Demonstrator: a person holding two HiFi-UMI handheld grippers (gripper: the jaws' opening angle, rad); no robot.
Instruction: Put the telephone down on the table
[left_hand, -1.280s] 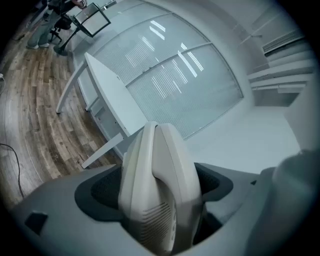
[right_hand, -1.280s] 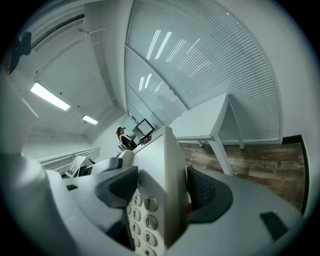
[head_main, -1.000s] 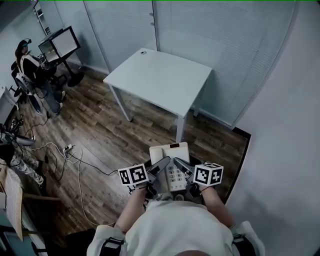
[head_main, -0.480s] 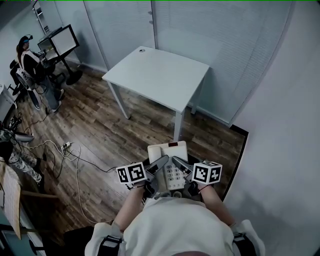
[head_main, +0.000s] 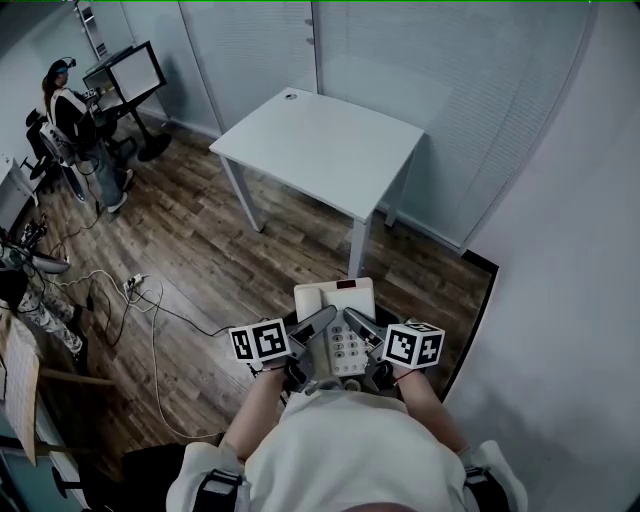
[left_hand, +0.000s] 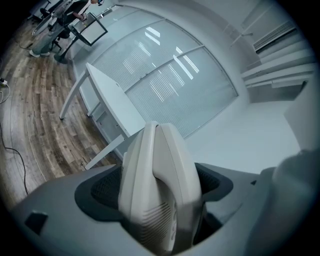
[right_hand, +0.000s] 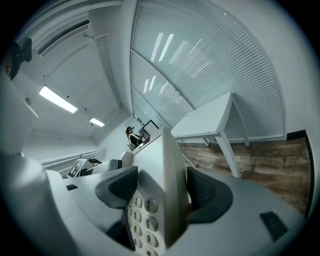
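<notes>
The beige plastic telephone (head_main: 335, 300) is held before the person's chest, above the wood-plank floor (head_main: 200, 260). It is clamped from both sides, the left tongs (head_main: 318, 326) at its handset side and the right tongs (head_main: 358, 324) beside the keypad. Its long axis points ahead toward the smooth white counter (head_main: 320, 150), well apart, and neither arm looks nearer.

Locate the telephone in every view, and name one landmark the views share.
Head view: telephone low centre, between left tongs and right tongs.
Left gripper view: telephone edge-on, bottom centre, between the jaws.
Right gripper view: telephone bottom centre, keypad showing.
Shared landmark: the white table beyond it.
</notes>
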